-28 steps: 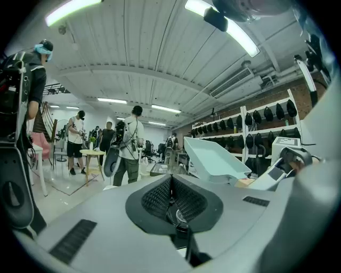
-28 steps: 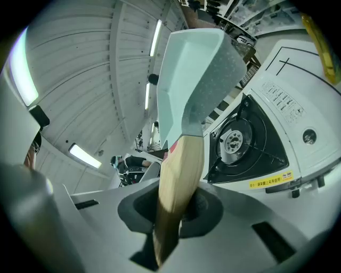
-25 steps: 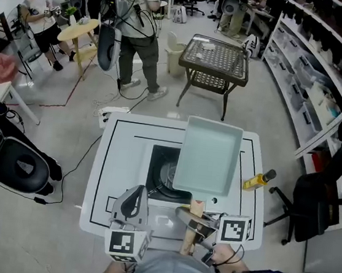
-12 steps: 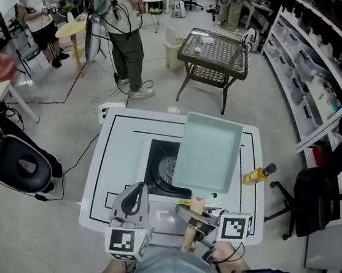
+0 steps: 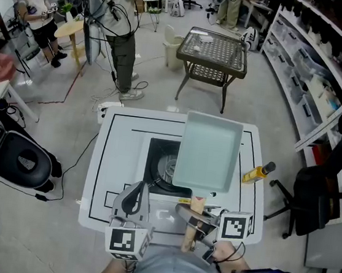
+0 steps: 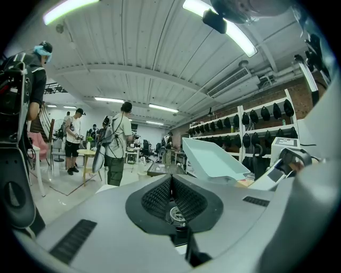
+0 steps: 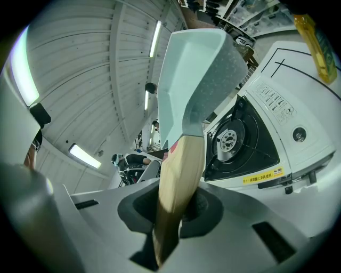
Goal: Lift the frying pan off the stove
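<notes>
A pale mint square frying pan (image 5: pixel 209 153) hangs tilted above the black stove burner (image 5: pixel 162 170), clear of it. Its wooden handle (image 5: pixel 192 227) runs back into my right gripper (image 5: pixel 194 221), which is shut on it near the table's front edge. In the right gripper view the handle (image 7: pixel 178 176) fills the jaws of the right gripper (image 7: pixel 175 216), the pan (image 7: pixel 200 74) rises beyond, and the burner (image 7: pixel 229 141) lies below. My left gripper (image 5: pixel 133 201) hovers at the front left, its jaws shut on nothing. From the left gripper (image 6: pixel 171 187), the pan (image 6: pixel 213 160) shows at the right.
A yellow oil bottle (image 5: pixel 258 174) lies on the white table (image 5: pixel 116 157) right of the stove. A black wicker side table (image 5: pixel 213 54) stands behind. People stand at the back left, a black chair (image 5: pixel 19 163) at the left, shelves (image 5: pixel 326 78) at the right.
The pan and both grippers have stayed almost still. A person at the back has walked a little to the left.
</notes>
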`<action>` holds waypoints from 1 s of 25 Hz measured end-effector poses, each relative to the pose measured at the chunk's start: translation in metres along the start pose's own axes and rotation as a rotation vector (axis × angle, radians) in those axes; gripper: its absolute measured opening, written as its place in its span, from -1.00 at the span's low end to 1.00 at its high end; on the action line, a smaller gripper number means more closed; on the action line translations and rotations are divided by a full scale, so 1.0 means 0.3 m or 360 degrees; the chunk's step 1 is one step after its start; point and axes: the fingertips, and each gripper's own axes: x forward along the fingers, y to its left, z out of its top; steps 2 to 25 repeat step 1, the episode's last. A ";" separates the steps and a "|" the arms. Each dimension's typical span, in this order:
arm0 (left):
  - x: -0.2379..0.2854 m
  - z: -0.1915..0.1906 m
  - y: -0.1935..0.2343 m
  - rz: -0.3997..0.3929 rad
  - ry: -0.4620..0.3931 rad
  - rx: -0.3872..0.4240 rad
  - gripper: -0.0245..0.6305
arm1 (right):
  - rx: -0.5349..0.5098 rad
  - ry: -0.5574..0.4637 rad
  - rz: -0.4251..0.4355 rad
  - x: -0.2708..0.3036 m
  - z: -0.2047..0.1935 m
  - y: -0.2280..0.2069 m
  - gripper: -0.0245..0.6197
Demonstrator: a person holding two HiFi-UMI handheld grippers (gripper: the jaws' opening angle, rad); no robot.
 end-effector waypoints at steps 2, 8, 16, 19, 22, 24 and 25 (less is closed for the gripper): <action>0.002 0.000 -0.004 -0.0001 -0.0001 0.0002 -0.87 | 0.0003 -0.0002 -0.0004 -0.004 0.003 0.000 -0.69; 0.002 0.000 -0.004 -0.0001 -0.0001 0.0002 -0.87 | 0.0003 -0.0002 -0.0004 -0.004 0.003 0.000 -0.69; 0.002 0.000 -0.004 -0.0001 -0.0001 0.0002 -0.87 | 0.0003 -0.0002 -0.0004 -0.004 0.003 0.000 -0.69; 0.002 0.000 -0.004 -0.0001 -0.0001 0.0002 -0.87 | 0.0003 -0.0002 -0.0004 -0.004 0.003 0.000 -0.69; 0.002 0.000 -0.004 -0.0001 -0.0001 0.0002 -0.87 | 0.0003 -0.0002 -0.0004 -0.004 0.003 0.000 -0.69; 0.002 0.000 -0.004 -0.0001 -0.0001 0.0002 -0.87 | 0.0003 -0.0002 -0.0004 -0.004 0.003 0.000 -0.69; 0.002 0.000 -0.004 -0.0001 -0.0001 0.0002 -0.87 | 0.0003 -0.0002 -0.0004 -0.004 0.003 0.000 -0.69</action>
